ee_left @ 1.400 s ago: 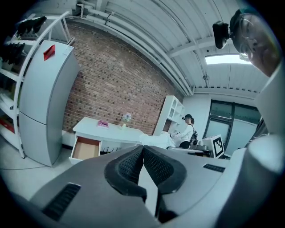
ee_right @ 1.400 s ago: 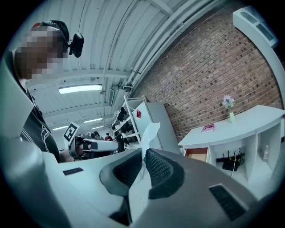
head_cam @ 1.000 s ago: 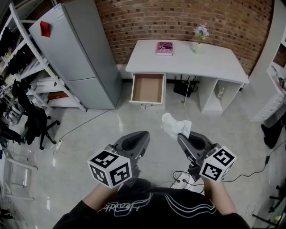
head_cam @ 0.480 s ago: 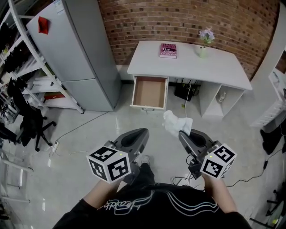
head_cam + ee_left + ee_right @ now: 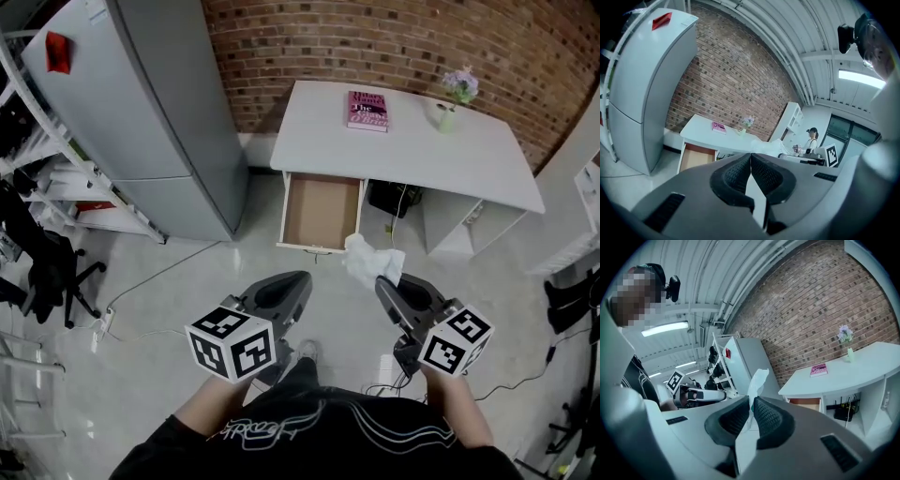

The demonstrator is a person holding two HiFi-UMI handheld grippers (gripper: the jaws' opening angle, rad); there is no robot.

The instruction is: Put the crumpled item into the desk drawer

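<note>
A crumpled white tissue (image 5: 367, 261) sticks out of my right gripper (image 5: 386, 281), whose jaws are shut on it; in the right gripper view the tissue (image 5: 755, 383) rises between the pads. My left gripper (image 5: 302, 278) is held level with it, shut and with nothing in it, its pads (image 5: 740, 174) touching. Ahead stands the white desk (image 5: 412, 150) against the brick wall. Its drawer (image 5: 322, 212) is pulled out and shows a bare brown bottom. The tissue hangs above the floor, just in front of the drawer's right corner.
A pink book (image 5: 368, 109) and a small vase of flowers (image 5: 456, 97) sit on the desk. A grey fridge (image 5: 141, 112) stands to the left, with shelving (image 5: 37, 178) and a black chair (image 5: 42, 272) beyond it. Cables (image 5: 398, 202) lie under the desk.
The desk and drawer have come closer and shifted in the head view as I walk forward. Both grippers keep the same pose, the tissue still gripped.
</note>
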